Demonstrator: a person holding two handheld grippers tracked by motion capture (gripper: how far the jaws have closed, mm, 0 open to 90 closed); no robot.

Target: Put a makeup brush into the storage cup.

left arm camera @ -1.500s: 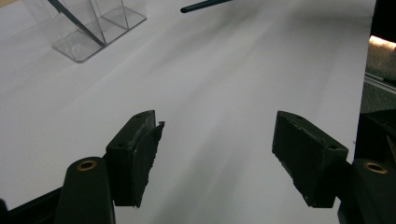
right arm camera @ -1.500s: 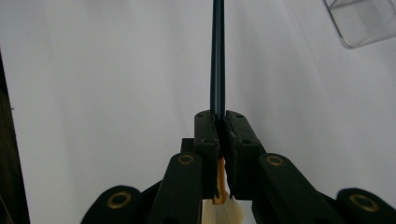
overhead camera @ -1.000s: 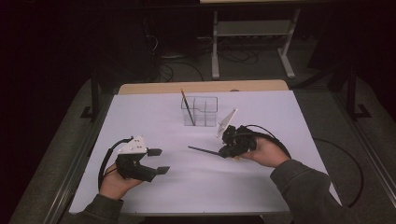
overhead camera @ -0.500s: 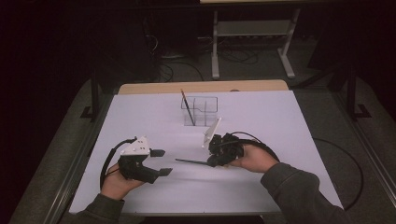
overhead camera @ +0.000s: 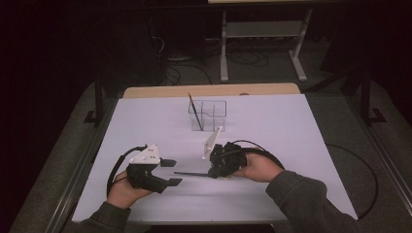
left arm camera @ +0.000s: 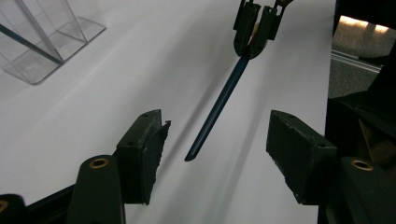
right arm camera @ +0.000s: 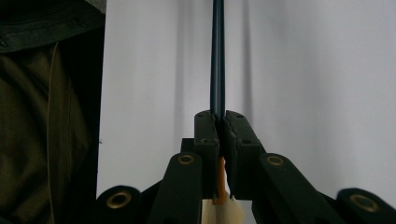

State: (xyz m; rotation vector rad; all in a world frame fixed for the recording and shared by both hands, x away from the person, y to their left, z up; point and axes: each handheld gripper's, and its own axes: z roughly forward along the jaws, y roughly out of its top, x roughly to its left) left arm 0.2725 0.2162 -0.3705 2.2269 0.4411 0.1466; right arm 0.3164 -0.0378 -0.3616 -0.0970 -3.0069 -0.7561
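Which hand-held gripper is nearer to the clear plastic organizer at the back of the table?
Right. The right hand-held gripper, shut on a dark pencil, sits just in front of the organizer; the left hand-held gripper lies farther toward the front left.

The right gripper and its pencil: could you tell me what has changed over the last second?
The right gripper, shut on the dark pencil, moved left across the table toward the left gripper. The left gripper's jaws have just been closing a little, with nothing between them. The clear holder with its upright pencil stayed put.
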